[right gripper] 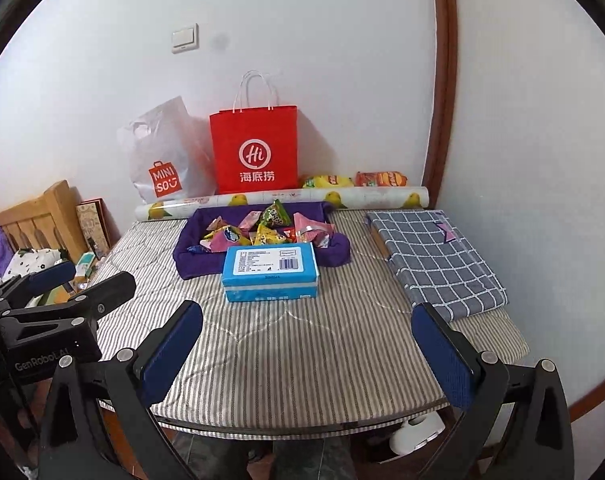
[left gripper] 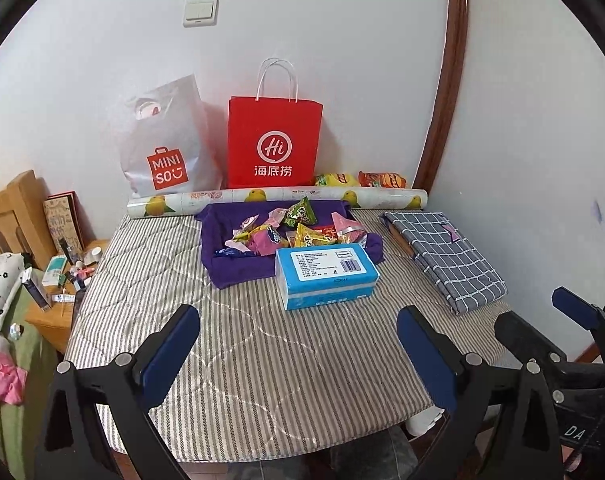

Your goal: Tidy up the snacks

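— Where do the snacks (left gripper: 290, 228) lie from the tongs?

— Straight ahead of both, heaped in the purple tray (left gripper: 230, 268) at the far side of the striped table (left gripper: 262, 360), with the blue tissue pack (left gripper: 326, 276) touching the tray's near edge and standing between tongs and heap. The tray's long axis runs across the line of reach.

— Which hand is nearer?

— Hard to say; the left gripper (left gripper: 298, 352) and right gripper (right gripper: 306, 354) both hover near the table's front edge, well apart from the tray. The left seems slightly more centred on it.

— And the jaws?

— Both spread wide, holding nothing, levelled forward, side by side.
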Demonstrator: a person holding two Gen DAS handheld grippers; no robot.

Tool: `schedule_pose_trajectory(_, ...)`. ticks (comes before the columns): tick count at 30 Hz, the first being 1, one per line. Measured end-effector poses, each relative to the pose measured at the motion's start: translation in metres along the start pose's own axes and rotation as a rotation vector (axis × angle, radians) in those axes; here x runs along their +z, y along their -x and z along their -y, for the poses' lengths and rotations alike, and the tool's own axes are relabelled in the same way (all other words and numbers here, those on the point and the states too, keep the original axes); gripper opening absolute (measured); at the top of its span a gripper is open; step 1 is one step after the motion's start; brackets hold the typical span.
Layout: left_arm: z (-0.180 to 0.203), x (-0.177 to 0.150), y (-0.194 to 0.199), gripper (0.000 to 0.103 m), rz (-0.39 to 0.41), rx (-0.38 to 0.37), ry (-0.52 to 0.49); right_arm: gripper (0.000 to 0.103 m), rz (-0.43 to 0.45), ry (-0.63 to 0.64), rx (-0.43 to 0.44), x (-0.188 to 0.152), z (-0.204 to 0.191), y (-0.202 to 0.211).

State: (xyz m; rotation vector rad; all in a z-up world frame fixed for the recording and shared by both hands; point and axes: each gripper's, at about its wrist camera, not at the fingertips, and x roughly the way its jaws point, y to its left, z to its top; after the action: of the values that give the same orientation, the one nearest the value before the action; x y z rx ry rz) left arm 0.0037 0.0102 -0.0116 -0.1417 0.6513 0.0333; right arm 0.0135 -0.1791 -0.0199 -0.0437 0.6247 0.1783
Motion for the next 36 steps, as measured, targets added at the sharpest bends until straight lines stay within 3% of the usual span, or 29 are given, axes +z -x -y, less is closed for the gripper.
schedule_pose_trajectory(36, 0.0047, -0.0035, 0.0031, 0.100, -0.006, -0.015, -0.003, 0.102, -0.001, 0.002, -0.018, -0.0033, 0.0019, 0.0035)
